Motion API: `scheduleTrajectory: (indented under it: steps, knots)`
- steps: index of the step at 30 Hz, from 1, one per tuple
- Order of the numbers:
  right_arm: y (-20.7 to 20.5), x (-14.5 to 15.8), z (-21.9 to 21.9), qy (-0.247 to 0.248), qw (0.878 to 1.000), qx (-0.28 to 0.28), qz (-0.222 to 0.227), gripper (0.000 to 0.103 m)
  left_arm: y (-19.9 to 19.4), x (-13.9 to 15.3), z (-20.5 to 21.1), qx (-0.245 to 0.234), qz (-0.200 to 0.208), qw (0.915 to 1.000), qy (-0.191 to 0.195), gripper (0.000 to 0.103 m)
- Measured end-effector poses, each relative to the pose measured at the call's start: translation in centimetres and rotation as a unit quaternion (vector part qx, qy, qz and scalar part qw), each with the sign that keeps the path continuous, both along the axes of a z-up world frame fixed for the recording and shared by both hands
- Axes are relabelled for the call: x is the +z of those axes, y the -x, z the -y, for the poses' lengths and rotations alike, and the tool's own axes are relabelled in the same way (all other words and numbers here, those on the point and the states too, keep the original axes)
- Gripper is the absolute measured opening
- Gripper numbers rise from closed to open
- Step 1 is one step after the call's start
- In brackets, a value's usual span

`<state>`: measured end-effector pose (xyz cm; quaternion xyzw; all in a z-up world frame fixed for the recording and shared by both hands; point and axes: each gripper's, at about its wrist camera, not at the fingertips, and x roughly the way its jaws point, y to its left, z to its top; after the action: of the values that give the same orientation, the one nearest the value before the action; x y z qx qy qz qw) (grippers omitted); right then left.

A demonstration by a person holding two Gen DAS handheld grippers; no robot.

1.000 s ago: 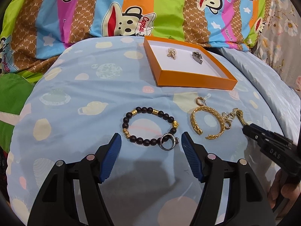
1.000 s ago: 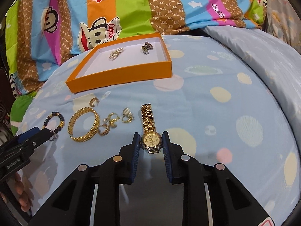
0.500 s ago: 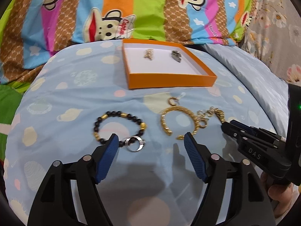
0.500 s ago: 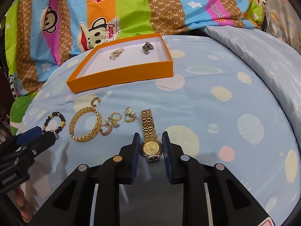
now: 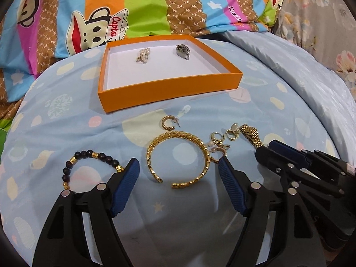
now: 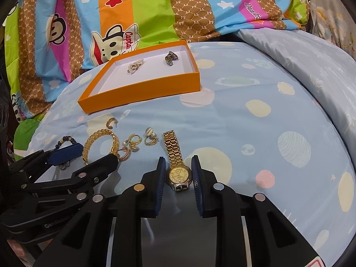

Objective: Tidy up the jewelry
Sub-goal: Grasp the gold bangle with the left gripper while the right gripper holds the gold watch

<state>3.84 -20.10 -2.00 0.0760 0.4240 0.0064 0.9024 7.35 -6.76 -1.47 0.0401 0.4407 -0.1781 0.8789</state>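
Orange box (image 5: 169,93): I saw it shallow, white-lined, on the bed, two pieces inside.
Gold bangle (image 5: 178,158): open-ended, braided, lying between my left gripper's (image 5: 178,187) wide jaws.
Gold watch (image 6: 179,173): round face between my right gripper's (image 6: 178,173) narrow jaws; contact unclear.

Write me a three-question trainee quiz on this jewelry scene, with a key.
1. True or false: the orange box holds two pieces.
2. What sits between the right gripper's pads? A. gold watch B. comb C. coin
3. Name the piece lying between the left gripper's open fingers.

Key: 1 true. 2 A. 3 gold bangle.
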Motion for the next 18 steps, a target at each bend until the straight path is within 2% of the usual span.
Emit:
scheduleTrajectory:
  steps: [8,18]
  knots:
    - [0.0,0.0,0.0,0.001,1.000,0.000,0.000,0.022,0.0,0.0,-0.1,0.001,0.007,1.0000,-0.002,0.056]
    - [0.2,0.2,0.0,0.001,1.000,-0.003,0.008,0.022,0.7,0.6,-1.2,0.000,0.009,0.9993,0.037,0.056]
